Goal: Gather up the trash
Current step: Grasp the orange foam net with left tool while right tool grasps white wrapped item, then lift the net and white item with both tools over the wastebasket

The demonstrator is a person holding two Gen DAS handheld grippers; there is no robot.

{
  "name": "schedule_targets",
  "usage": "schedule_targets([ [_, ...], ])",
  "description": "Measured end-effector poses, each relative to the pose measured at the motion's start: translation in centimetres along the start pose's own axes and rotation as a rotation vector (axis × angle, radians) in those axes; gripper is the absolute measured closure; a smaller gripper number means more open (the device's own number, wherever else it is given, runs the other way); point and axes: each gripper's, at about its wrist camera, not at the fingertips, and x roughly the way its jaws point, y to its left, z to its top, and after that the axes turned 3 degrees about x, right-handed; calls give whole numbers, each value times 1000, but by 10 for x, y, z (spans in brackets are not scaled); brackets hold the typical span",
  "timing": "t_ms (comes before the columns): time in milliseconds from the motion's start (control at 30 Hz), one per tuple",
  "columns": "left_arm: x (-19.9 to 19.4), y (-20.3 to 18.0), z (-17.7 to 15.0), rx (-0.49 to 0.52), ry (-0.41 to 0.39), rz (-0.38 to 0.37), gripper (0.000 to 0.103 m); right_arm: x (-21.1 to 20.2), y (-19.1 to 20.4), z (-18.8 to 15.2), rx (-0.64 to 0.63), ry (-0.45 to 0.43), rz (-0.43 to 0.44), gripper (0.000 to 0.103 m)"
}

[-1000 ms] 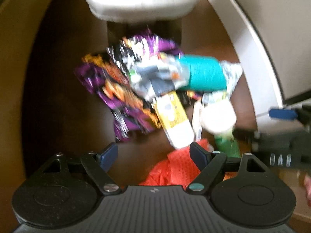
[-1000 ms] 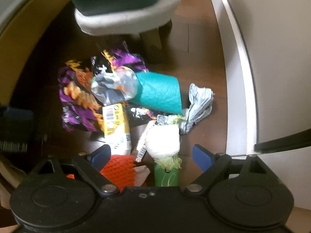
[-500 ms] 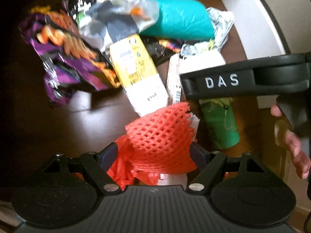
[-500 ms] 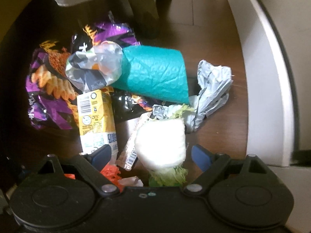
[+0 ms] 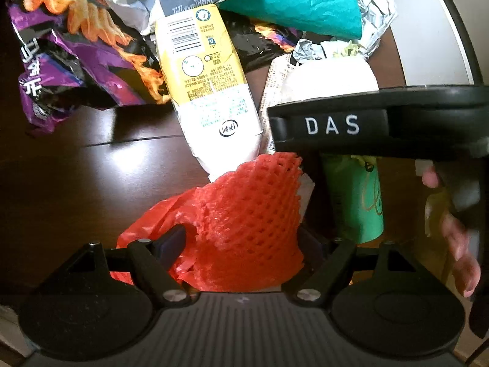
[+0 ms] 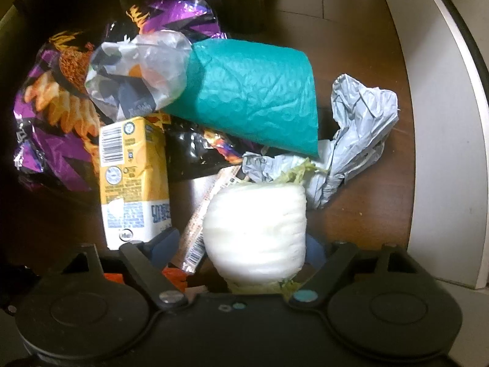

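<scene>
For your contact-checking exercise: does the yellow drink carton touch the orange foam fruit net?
Touching. In the left wrist view the yellow drink carton's white end is overlapped by the top edge of the orange foam fruit net, with no gap.

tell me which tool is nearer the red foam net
Left. The left tool has closed in around the red foam net; the right tool straddles the white cabbage chunk beside it.

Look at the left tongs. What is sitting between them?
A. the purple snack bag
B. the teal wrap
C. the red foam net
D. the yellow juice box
C: in the left wrist view the red foam net fills the gap of the left tongs, while the yellow juice box lies farther ahead in the pile.
</scene>
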Motion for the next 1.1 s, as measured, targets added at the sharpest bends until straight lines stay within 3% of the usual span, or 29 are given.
schedule_targets([
  [67, 1, 0, 3, 4, 9, -2, 47, 3, 0, -1, -1, -1, -5, 24],
  [200, 0, -1, 8, 24, 13, -10, 69, 5, -3, -1, 14, -6, -13, 34],
  [333, -11, -2, 9, 31, 2, -7, 73, 6, -6, -2, 17, -2, -20, 39],
  [400, -16, 0, 8, 31, -4, -12, 83, 6, -5, -4, 10, -7, -31, 41],
  [667, -46, 8, 6, 42, -59, -28, 91, -22, 0, -10, 35, -47, -29, 42],
  [767, -64, 11, 5, 50, -86, -19, 91, -40, 1, -12, 53, -99, -15, 42],
  [1100, -164, 21, 7, 42, -193, 1, 91, -130, 12, -11, 111, -216, -9, 43],
])
